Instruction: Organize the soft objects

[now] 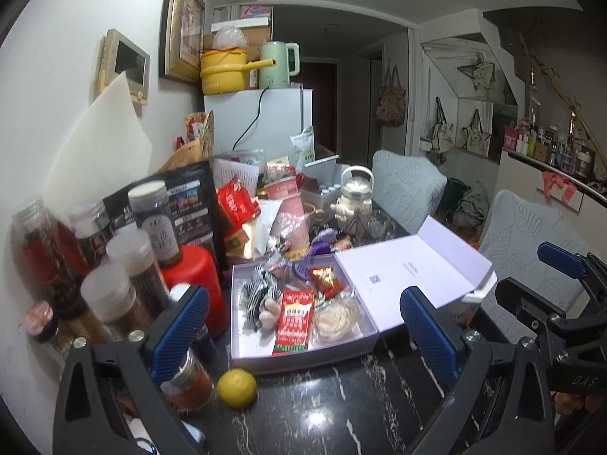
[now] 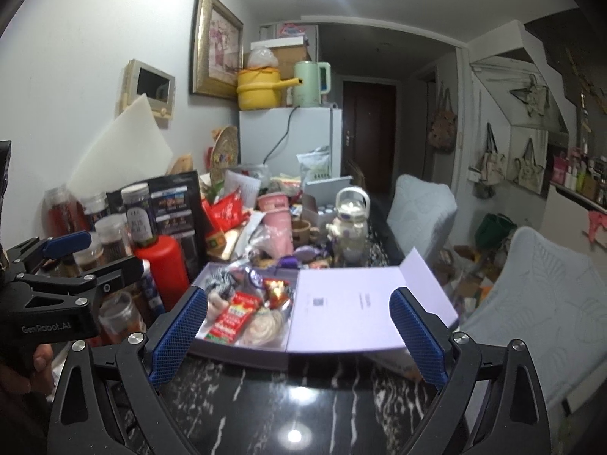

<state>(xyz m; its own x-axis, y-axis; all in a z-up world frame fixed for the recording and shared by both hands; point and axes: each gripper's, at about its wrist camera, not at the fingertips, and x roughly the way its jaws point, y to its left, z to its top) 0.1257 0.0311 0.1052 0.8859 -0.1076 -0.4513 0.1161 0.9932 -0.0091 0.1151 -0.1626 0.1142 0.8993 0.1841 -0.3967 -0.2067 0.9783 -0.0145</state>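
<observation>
1. Left tool point(image 1: 303, 326) and right tool point(image 2: 299, 322): both jaws wide, nothing between them, hovering short of the box point(image 1: 303, 356).
2. Box sits open on the dark marbled surface point(image 1: 341, 409), lid point(image 1: 413, 276) folded back to the right.
3. Inside: striped plush point(image 1: 258, 295), red sachet point(image 1: 294, 320), wrapped pastry point(image 1: 335, 313). All probably light and squashy; wrappers likely slippery.
4. Pinch the plush mid-body.
</observation>
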